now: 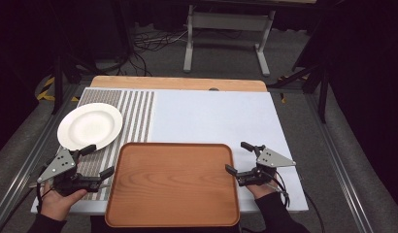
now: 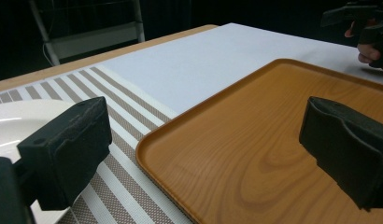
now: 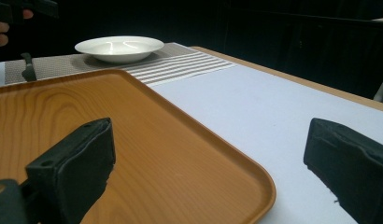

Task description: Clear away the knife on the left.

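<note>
A wooden tray (image 1: 173,184) with rounded corners lies at the table's near edge between the left gripper (image 1: 97,161) and right gripper (image 1: 238,157), both with jaws apart. The left gripper view reveals its grain.

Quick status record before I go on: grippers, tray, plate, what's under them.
left gripper: open, at the tray's left edge, holding nothing
right gripper: open, at the tray's right edge, holding nothing
tray: wooden, empty, near edge of table
plate: white, empty, on striped mat, far left of tray
table cover: white, bare

Tray (image 1: 173,182) on table (image 1: 216,114); plate (image 1: 89,126) behind-left.
</note>
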